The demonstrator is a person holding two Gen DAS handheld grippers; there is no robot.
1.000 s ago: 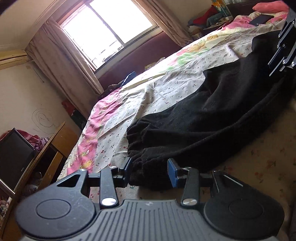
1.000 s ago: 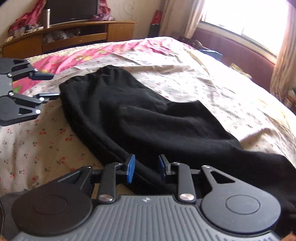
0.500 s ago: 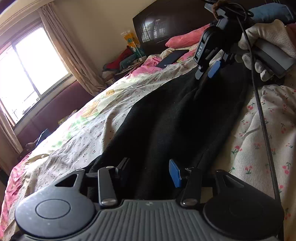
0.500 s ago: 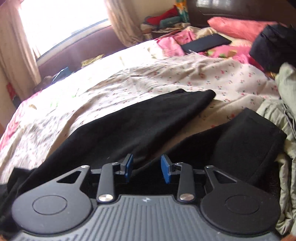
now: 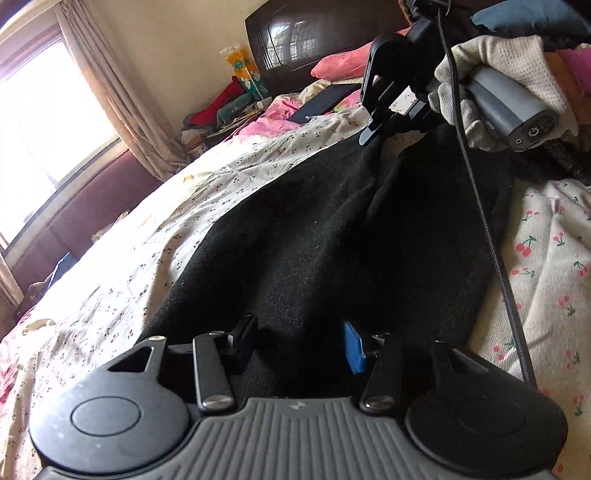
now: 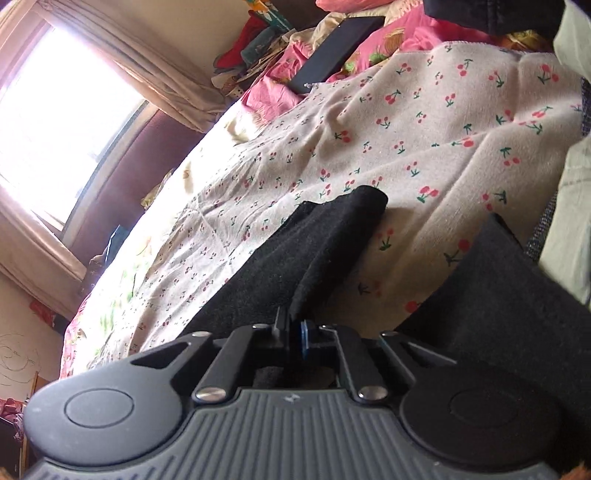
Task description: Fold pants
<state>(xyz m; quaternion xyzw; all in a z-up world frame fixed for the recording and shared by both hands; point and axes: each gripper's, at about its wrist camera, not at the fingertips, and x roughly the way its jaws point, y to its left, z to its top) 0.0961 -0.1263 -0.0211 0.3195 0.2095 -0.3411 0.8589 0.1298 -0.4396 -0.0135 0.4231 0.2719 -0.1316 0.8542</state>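
Observation:
Black pants [image 5: 332, 236] lie stretched out on the cherry-print bedsheet [image 5: 192, 206]. My left gripper [image 5: 301, 345] is open, its fingers straddling the near end of the pants without pinching it. My right gripper [image 6: 293, 334] is shut on a fold of one pant leg [image 6: 332, 229]; the other leg [image 6: 491, 280] lies to the right of it. In the left wrist view the right gripper [image 5: 373, 129] shows at the far end of the pants, held by a white-gloved hand [image 5: 509, 74].
A dark headboard [image 5: 317, 33], pink pillows [image 5: 343, 64] and a black flat case [image 5: 325, 101] are at the head of the bed. A cable [image 5: 487, 236] runs across the pants. The window and curtains [image 5: 110, 92] are on the left. Pale clothes [image 6: 569, 229] lie at the right edge.
My right gripper has closed on the pant leg fold; half a second ago its jaws were apart. Both grippers swung from the pants' cuff side toward the headboard end over the last second.

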